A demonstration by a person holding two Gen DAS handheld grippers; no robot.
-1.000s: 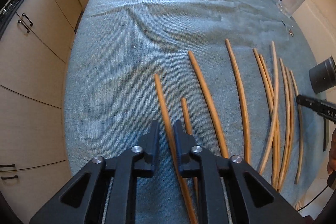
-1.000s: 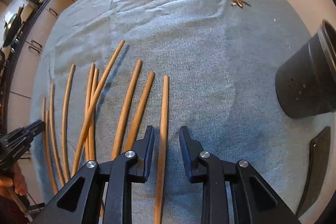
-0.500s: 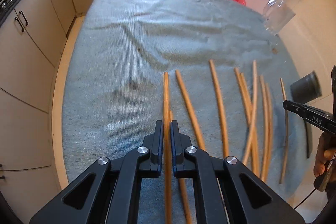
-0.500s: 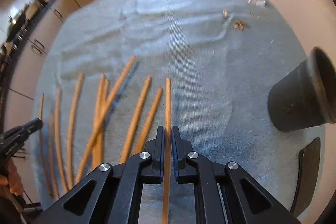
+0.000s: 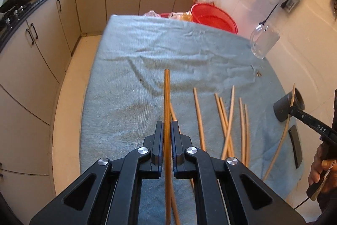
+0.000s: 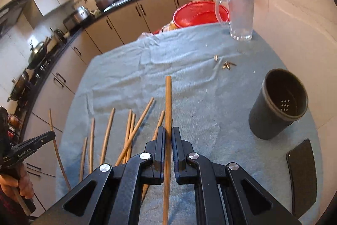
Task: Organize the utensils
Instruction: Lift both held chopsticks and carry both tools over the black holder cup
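Each gripper holds one wooden chopstick above the blue cloth. My left gripper (image 5: 167, 130) is shut on a chopstick (image 5: 167, 98) that points away from me. My right gripper (image 6: 168, 136) is shut on another chopstick (image 6: 168, 102), also lifted off the cloth. Several more chopsticks (image 5: 225, 119) lie side by side on the cloth between the two grippers, also seen in the right wrist view as chopsticks on the cloth (image 6: 128, 132). A dark utensil cup (image 6: 278, 107) with a holed bottom stands upright to the right. In the left wrist view the cup (image 5: 287, 107) sits by the right gripper.
The blue cloth (image 5: 168, 52) covers the table. A glass mug (image 6: 240, 14) and a red basket (image 6: 200, 14) stand at the far end, with small scraps (image 6: 226, 64) nearby. A flat black object (image 6: 301, 174) lies near the cup. Kitchen cabinets (image 5: 42, 39) run along the left.
Both grippers closed on a chopstick each and rose off the cloth with them. The views tilted up, so the far kitchen counter now shows.
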